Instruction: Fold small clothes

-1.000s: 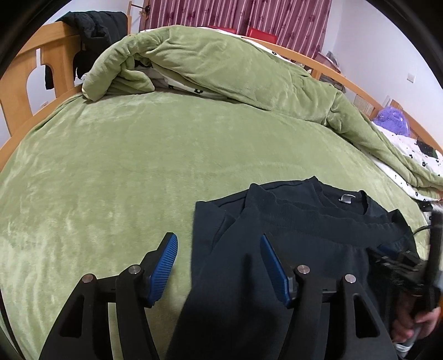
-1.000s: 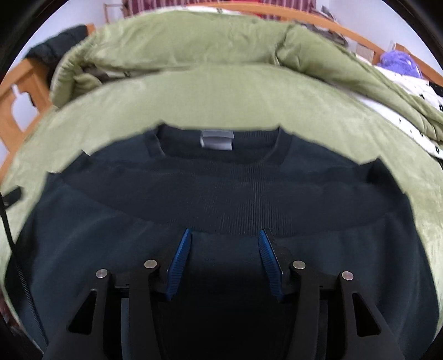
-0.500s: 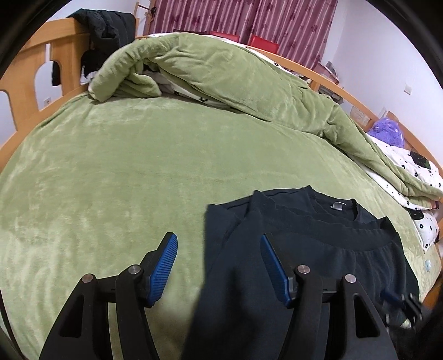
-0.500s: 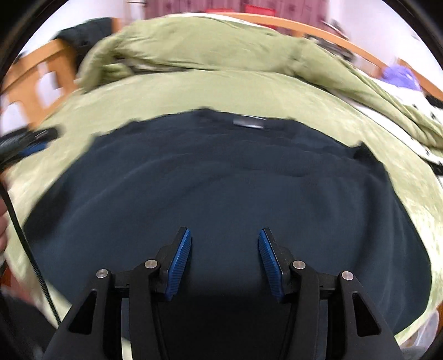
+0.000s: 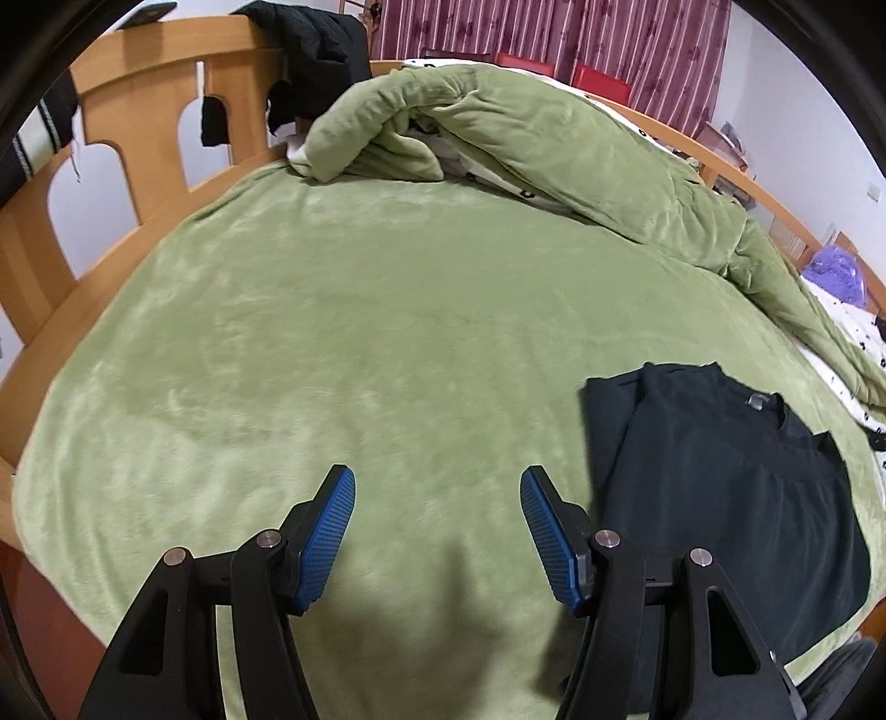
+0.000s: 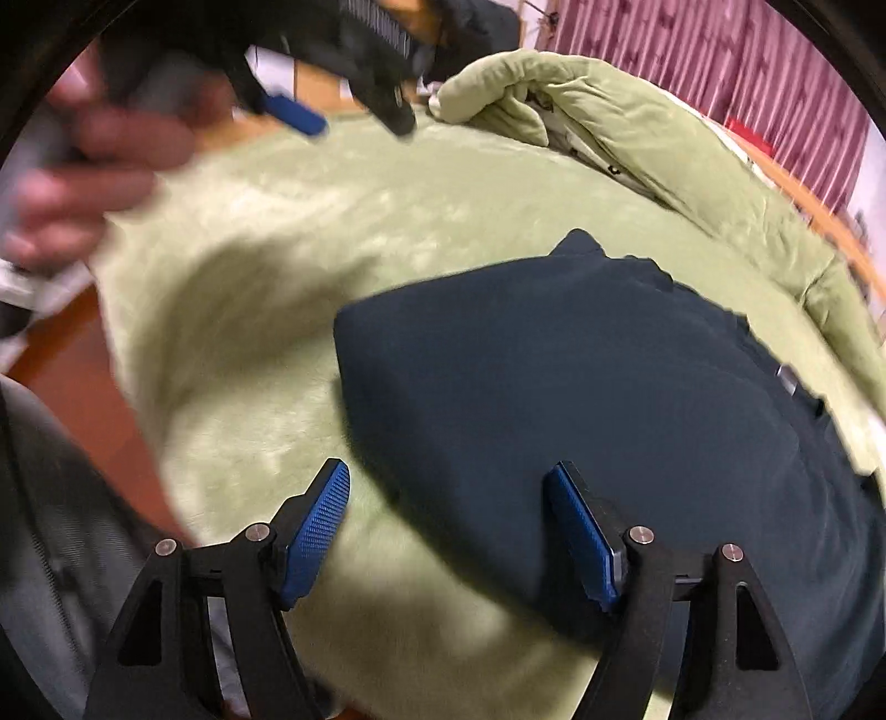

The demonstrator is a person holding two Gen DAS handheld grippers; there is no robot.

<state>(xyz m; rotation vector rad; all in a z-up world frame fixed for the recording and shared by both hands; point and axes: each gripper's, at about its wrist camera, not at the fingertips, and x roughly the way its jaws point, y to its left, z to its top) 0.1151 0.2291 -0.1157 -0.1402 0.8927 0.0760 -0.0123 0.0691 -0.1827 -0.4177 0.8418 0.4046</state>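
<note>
Two tools are in play, and neither grips anything. The left tool [image 5: 437,526] hangs over bare green blanket [image 5: 387,332] with its blue pads apart and nothing between them. The right tool [image 6: 448,526] has its jaws spreading wider at this moment; the near edge of the dark folded top [image 6: 581,387] shows in the gap beneath them, but the pads do not press on it.

That top lies flat on the blanket, folded into a rough rectangle, its neck label toward the far right in the right wrist view. From the left wrist view it sits just right of the left tool, near the bed's right edge [image 5: 720,487].

In the blurred upper left of the right wrist view, the left hand [image 6: 94,149] holds its tool above the blanket. A bunched green duvet [image 5: 498,127] lies across the far side of the bed, against the wooden bed frame [image 5: 138,127], with striped curtains [image 5: 581,33] behind.
</note>
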